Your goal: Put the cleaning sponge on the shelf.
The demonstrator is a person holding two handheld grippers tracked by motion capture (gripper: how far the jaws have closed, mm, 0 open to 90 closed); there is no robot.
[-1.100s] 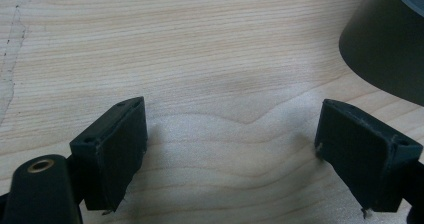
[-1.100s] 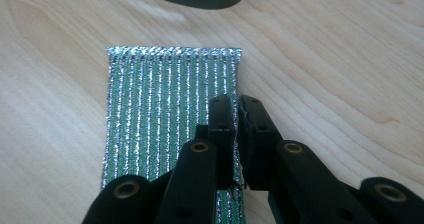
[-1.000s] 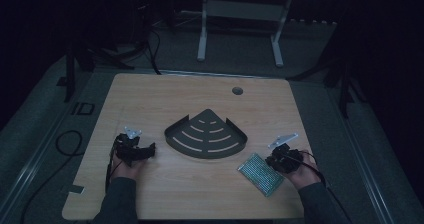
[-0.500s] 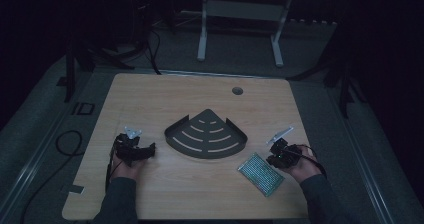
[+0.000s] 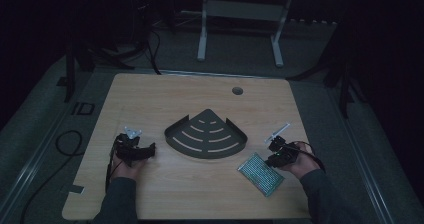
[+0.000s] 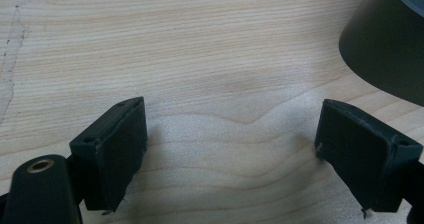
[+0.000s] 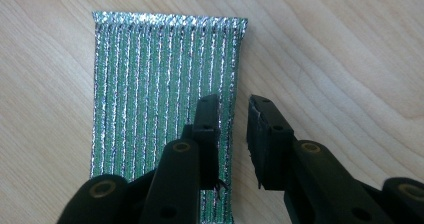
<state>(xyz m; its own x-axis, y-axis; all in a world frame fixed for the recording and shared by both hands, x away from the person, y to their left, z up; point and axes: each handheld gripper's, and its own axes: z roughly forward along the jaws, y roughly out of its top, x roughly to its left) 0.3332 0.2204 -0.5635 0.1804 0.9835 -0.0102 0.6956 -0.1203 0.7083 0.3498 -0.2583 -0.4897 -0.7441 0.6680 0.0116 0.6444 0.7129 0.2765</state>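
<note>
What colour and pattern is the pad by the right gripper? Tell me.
Green with shiny silver stripes, the scouring pad shows best in the right gripper view.

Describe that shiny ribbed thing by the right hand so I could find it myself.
Start at the wooden table and its dark fan-shaped tray in the middle. Nearer the person and to the right lies the flat scouring pad. It alone glitters, a green and silver striped rectangle.

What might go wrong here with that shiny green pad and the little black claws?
The right gripper has just been opening its jaws, which straddle the long edge of the flat sparkly green pad; the pads are not pressing on it. Lying flat on the table, the thin pad could slide away or buckle when pinched. A slipped grab might also push it off the near table edge. The left gripper stands wide open near the dark corner shelf and could bump it.
</note>
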